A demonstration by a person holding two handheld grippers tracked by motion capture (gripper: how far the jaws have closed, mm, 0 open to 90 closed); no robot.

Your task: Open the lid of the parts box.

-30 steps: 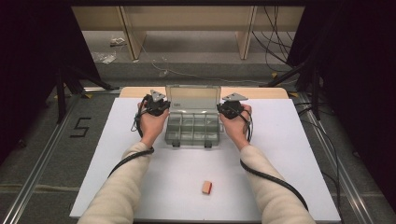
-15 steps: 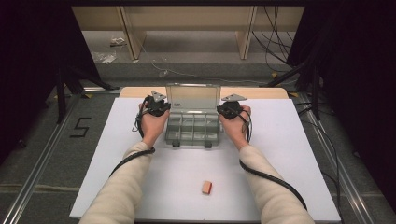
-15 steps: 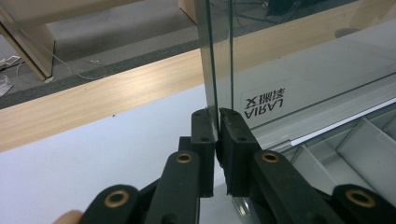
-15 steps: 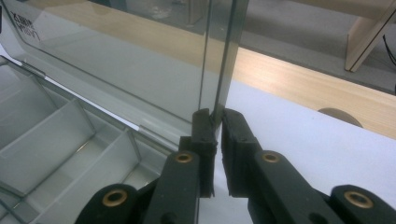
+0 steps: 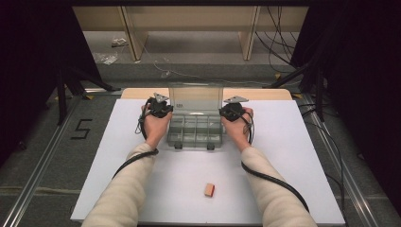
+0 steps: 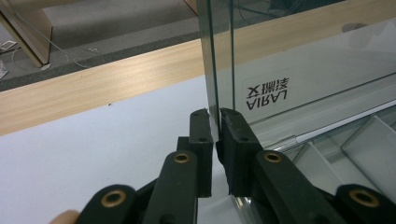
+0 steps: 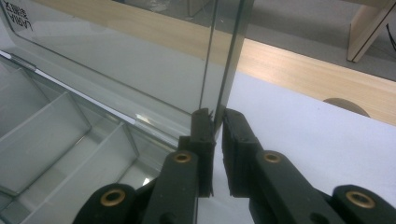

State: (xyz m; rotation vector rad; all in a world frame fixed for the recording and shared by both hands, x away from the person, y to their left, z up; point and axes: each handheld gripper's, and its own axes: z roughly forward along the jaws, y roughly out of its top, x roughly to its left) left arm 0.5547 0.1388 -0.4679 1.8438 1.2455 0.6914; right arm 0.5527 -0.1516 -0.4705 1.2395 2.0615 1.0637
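We see a clear plastic compartment box (image 5: 195,131) at the far middle of the white table mat (image 5: 283,156), its transparent hinged lid (image 5: 196,97) standing upright. The left gripper (image 6: 215,122) clamps the lid's left side edge between its black jaws; the right gripper (image 7: 215,122) clamps the right side edge likewise. In the high view we find the left gripper (image 5: 161,108) and right gripper (image 5: 232,110) flanking the box. A small tan and red block (image 5: 209,190) lies well apart, nearer the person.
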